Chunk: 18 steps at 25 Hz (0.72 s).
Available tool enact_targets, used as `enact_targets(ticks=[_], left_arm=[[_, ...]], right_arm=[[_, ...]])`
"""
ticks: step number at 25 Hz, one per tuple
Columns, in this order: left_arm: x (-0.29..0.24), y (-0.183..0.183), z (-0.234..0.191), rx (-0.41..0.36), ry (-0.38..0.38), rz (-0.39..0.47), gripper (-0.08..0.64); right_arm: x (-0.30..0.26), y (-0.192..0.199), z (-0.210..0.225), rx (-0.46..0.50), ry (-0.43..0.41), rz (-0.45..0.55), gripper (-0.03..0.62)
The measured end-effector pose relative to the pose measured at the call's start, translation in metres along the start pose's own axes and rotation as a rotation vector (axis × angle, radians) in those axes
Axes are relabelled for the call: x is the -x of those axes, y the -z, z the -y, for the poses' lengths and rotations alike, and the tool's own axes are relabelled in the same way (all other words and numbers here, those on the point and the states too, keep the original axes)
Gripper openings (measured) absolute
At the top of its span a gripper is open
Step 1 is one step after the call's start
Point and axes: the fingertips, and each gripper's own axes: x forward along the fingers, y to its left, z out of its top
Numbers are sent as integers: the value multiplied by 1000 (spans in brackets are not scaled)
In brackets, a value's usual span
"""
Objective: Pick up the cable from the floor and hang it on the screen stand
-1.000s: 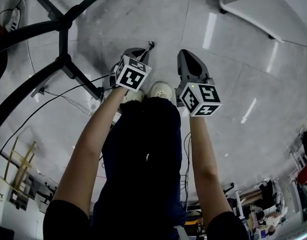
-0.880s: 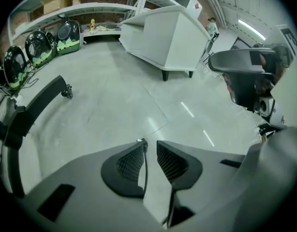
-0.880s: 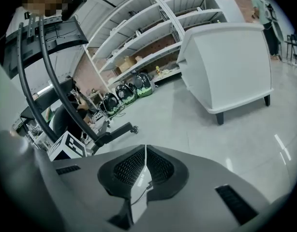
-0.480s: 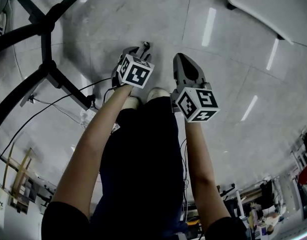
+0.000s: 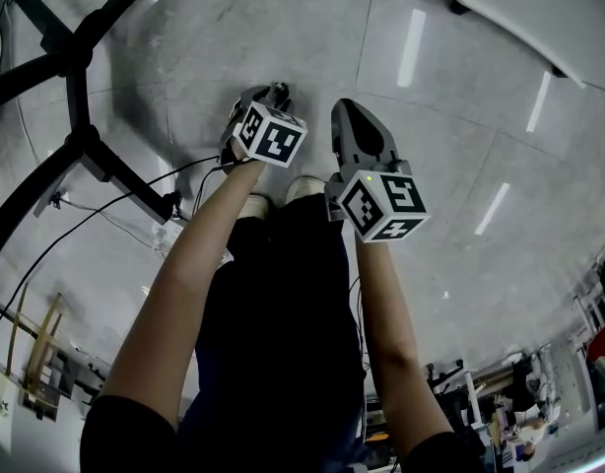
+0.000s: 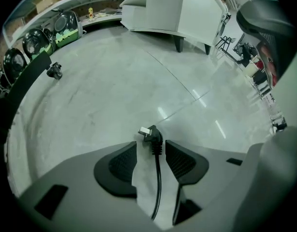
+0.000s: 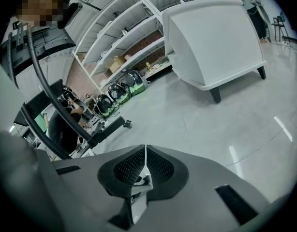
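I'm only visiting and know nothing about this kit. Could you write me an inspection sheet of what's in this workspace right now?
Surface: pale polished floor.
Job's things: black cable with plug lies on the floor; black stand base at the head view's left.
Clutter: round green-fronted cases under the shelves.
Grippers: left gripper jaws have just been opening, cable between them, not pressed; right gripper shut, empty.
Cables: thin wires trail by the stand.
Surroundings: white cabinet on legs.
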Motion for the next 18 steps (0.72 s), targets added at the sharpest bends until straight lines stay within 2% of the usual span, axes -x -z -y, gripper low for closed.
enact_targets(ticks=[5,7,11,13,18], left_arm=[[-3,-2,-2,-26,-39,-12,172],[-2,-1,-2,-17,-38,-7,109],[-1,-1,-2,-1,-17,-6,101],[3,-1,-1,9,-10,-3,49],[21,1,2,-8,-6,5,49]], right_arm=[[3,-1,8,7,12,-7,26],[7,-1,14,-6,30,-3,26],[11,-3,23,-32,61,5,26],[14,-4,23,-36,69,3,26],[20,-10,10,-29,63,-7,26]])
